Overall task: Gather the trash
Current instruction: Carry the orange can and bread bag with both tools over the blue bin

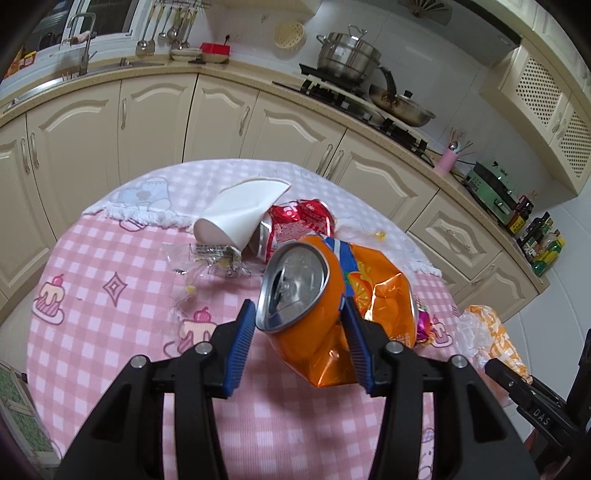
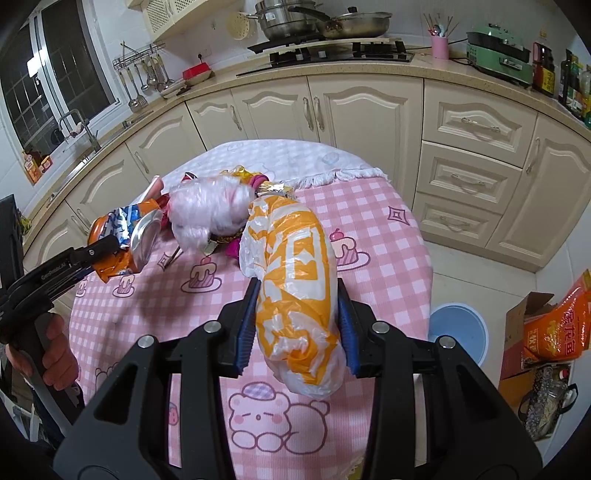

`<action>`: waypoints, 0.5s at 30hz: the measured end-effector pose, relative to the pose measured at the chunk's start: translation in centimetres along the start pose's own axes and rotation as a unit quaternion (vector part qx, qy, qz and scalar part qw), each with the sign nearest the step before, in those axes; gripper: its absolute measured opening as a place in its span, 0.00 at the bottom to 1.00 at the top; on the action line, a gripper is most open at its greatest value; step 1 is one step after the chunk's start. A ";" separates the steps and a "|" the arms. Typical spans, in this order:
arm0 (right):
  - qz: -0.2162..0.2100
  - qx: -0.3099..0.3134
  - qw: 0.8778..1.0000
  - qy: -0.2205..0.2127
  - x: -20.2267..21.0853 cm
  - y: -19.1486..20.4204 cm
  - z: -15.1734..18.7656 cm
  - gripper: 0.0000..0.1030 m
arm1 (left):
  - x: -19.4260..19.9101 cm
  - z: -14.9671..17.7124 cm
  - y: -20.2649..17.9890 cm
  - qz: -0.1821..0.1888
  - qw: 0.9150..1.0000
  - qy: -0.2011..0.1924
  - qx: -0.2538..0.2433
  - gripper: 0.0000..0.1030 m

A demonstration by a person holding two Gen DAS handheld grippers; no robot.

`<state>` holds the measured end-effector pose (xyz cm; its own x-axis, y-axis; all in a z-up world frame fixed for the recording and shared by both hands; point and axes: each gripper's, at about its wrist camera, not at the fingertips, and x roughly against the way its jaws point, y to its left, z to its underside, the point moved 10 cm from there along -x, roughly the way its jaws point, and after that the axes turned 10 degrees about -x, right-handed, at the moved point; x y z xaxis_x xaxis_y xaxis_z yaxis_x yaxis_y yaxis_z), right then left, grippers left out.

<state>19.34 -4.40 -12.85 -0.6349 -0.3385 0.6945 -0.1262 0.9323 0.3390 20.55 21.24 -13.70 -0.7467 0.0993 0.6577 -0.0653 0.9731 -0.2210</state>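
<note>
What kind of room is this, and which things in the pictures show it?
Very likely a home kitchen. A gas stove with a steel pot stands on the counter, a sink faucet is under the window, and cream cabinets run along the walls behind the pink checked table.

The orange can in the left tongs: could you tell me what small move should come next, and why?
Probably lift it clear. The left tongs pinch the crushed orange can above the table, with the red can and paper cup close behind; the right tongs hold the plastic bag.
</note>
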 end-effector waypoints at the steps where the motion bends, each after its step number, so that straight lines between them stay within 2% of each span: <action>1: -0.001 -0.001 1.000 -0.003 0.3 -0.1 0.0 0.37 | 0.4 0.1 -0.2 0.000 1.000 -0.002 -0.002 0.46; 6: 0.002 -0.014 1.000 -0.014 1.8 -1.6 0.2 0.37 | 1.8 0.4 -2.3 0.010 1.000 -0.012 -0.019 0.46; 15: 0.026 -0.060 0.997 -0.037 5.1 -7.1 0.7 0.37 | 1.9 1.6 -9.3 0.047 0.997 -0.001 -0.062 0.46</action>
<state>16.45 -12.63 -12.13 -0.6930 -0.2749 0.6664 -0.0021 0.9252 0.3794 18.71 12.07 -11.59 -0.7471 0.1905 0.6368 0.0866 0.9778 -0.1909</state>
